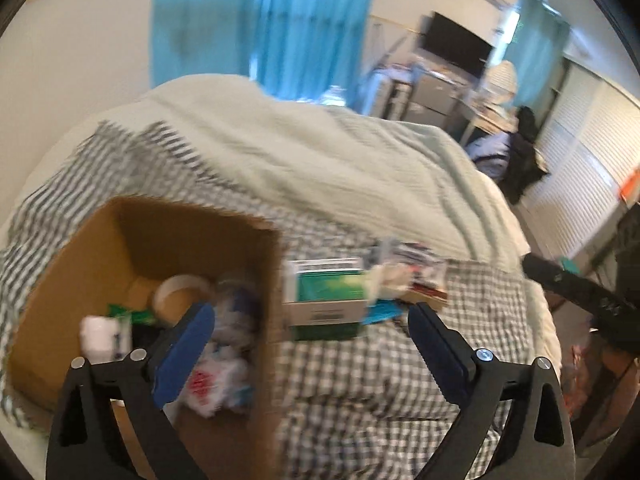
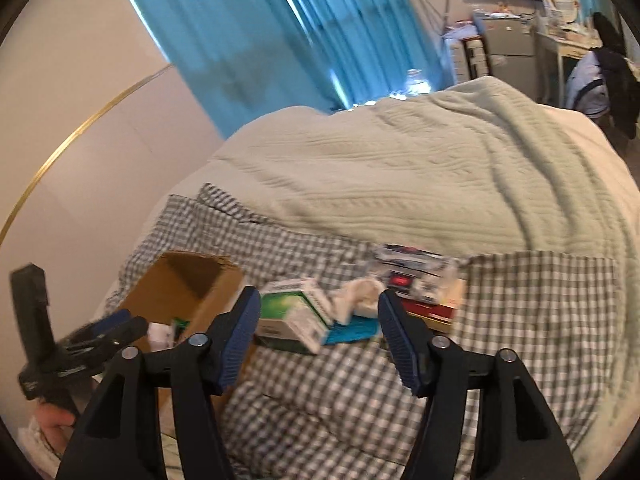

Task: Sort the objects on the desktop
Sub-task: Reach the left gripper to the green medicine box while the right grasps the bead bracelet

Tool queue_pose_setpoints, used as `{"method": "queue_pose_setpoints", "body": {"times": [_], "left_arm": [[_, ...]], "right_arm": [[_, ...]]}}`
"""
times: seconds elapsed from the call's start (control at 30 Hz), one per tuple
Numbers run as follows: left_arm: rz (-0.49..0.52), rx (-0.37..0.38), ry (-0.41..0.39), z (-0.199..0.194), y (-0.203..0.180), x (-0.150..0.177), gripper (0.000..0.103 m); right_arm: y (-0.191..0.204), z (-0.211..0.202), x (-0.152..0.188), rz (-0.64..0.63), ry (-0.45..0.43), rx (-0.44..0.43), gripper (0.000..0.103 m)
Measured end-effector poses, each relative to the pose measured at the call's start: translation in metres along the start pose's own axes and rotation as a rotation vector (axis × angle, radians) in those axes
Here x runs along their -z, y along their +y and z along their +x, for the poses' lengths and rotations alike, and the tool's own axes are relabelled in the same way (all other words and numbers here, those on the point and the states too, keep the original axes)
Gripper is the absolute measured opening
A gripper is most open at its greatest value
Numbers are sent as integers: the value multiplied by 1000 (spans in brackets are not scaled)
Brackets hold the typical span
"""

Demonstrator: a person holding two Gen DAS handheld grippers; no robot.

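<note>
Both grippers angled down over the checked bedsheet [image 2: 360, 392]. Left gripper [image 1: 310, 344] spread wide, nothing between the pads, hanging over the right wall of the cardboard box [image 1: 100, 264]; tape roll [image 1: 180, 296] and crumpled wrappers [image 1: 224, 376] sit inside. Right gripper [image 2: 318, 338] about half open, empty, aimed at the pile just right of the box: green-white carton [image 2: 294, 316], blue item [image 2: 354, 330], red-edged box [image 2: 434, 310]. Frames blurred.
</note>
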State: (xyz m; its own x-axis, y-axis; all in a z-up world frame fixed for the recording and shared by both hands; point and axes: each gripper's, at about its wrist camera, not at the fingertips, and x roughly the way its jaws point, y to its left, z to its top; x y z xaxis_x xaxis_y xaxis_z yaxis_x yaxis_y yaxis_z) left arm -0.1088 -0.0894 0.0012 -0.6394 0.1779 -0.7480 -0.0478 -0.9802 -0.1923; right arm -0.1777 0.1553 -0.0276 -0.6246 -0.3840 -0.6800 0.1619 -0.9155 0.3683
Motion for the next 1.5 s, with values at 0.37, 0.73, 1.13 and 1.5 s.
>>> {"method": "queue_pose_setpoints", "body": {"times": [0.37,0.73,1.13,1.5], "left_arm": [[28,60,73,79,-60,49,103],[-7,-50,51,141,-37,72,103],[-14,-41,-14,166,-23,57,103],[-21,25,118,169,-17,76,103]], "right_arm": [[-50,22,35,15,101,64,87],[-78,78,74,-4,254,88,88],[-84,111,77,6,308,126,88],[-107,169,80,42,327,132,41]]}}
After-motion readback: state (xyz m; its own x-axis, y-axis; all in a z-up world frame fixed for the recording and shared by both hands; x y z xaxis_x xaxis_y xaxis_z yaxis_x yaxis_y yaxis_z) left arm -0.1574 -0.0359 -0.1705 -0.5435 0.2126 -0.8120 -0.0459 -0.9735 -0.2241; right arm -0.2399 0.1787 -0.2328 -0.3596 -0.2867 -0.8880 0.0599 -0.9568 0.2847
